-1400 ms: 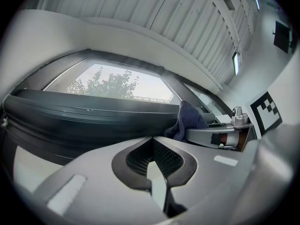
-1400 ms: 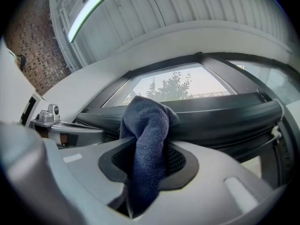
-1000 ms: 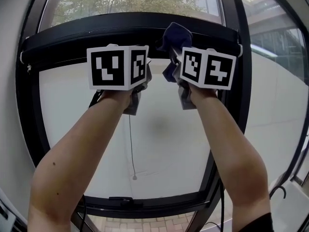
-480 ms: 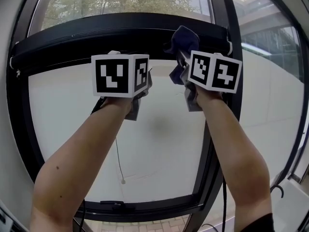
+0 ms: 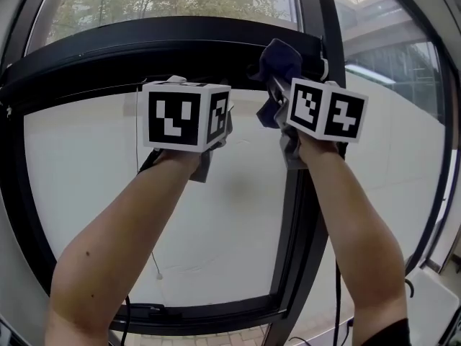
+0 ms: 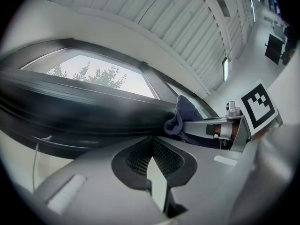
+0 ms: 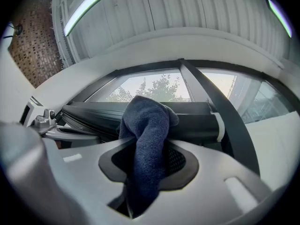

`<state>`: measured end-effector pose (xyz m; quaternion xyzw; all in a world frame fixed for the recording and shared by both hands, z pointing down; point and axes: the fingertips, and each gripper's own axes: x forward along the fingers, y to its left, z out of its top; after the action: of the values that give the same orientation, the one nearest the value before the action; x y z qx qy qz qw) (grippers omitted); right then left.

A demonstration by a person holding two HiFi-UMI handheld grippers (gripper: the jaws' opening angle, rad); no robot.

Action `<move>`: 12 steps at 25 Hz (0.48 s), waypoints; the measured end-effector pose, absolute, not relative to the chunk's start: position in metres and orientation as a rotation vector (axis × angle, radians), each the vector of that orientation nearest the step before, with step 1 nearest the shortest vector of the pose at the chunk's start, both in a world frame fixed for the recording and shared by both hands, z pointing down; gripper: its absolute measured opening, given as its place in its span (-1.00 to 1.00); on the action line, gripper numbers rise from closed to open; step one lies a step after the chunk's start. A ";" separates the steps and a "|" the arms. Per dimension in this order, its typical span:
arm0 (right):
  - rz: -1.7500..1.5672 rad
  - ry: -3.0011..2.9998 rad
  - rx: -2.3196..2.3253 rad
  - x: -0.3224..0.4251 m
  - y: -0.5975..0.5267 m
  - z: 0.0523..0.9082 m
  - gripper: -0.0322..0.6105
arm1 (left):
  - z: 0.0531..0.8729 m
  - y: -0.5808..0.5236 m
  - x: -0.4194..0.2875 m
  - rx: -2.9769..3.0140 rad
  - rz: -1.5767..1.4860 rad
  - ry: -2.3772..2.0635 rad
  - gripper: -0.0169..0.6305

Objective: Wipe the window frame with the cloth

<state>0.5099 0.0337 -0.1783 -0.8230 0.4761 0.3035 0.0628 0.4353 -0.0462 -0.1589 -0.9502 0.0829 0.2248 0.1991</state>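
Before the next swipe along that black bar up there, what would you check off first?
1. Dark blue knitted cloth clamped in the right hand-held gripper: ok, the jaws are shut on it.
2. Cloth touching the black horizontal window-frame bar: ok, its bunched top looks pressed against the bar.
3. Left hand-held gripper out of the way: ok, jaws together and empty, to the left of the cloth.
4. Room to go further right: probably not ok, the cloth sits close to the bar's end by the vertical black post.
5. Bar surface clean: cannot tell.
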 end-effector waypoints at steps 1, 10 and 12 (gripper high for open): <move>0.916 1.442 -2.487 0.515 0.039 -0.177 -0.52 | -0.158 -0.041 0.441 -2.664 0.631 0.224 -0.97; 0.940 1.448 -2.517 0.548 0.077 -0.176 -0.52 | -0.160 0.000 0.482 -2.675 0.642 0.181 -0.97; 0.929 1.445 -2.514 0.558 0.088 -0.175 -0.52 | -0.158 0.011 0.491 -2.668 0.638 0.164 -0.97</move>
<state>0.5575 0.0882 -0.1747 -0.8247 0.4739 0.3047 0.0485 0.4912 0.0112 -0.1581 -0.9521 0.0587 0.2276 0.1954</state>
